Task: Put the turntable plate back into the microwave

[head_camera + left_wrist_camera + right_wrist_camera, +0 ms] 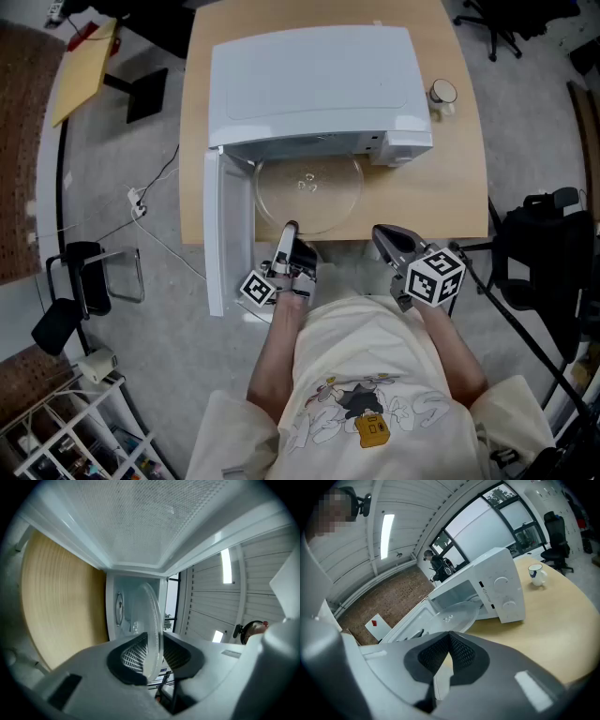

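Wooden table (469,187), microwave (309,84) open: left claw (152,660) clamps the glass plate (309,187) by its near rim, plate lying straight ahead, far edge at the opening; right claw (449,660) closed, empty.

Cream cartoon-print T-shirt (375,366); grey left gripper (289,230) and right gripper (379,232) bear black-and-white marker cubes (436,277).

Clear plate (309,192) partway inside open microwave (314,84)

A white mug (442,93) stands near the wooden worktop's (461,178) right edge. A thin cable (155,187) trails across the grey floor (122,375), possibly from a plug strip.
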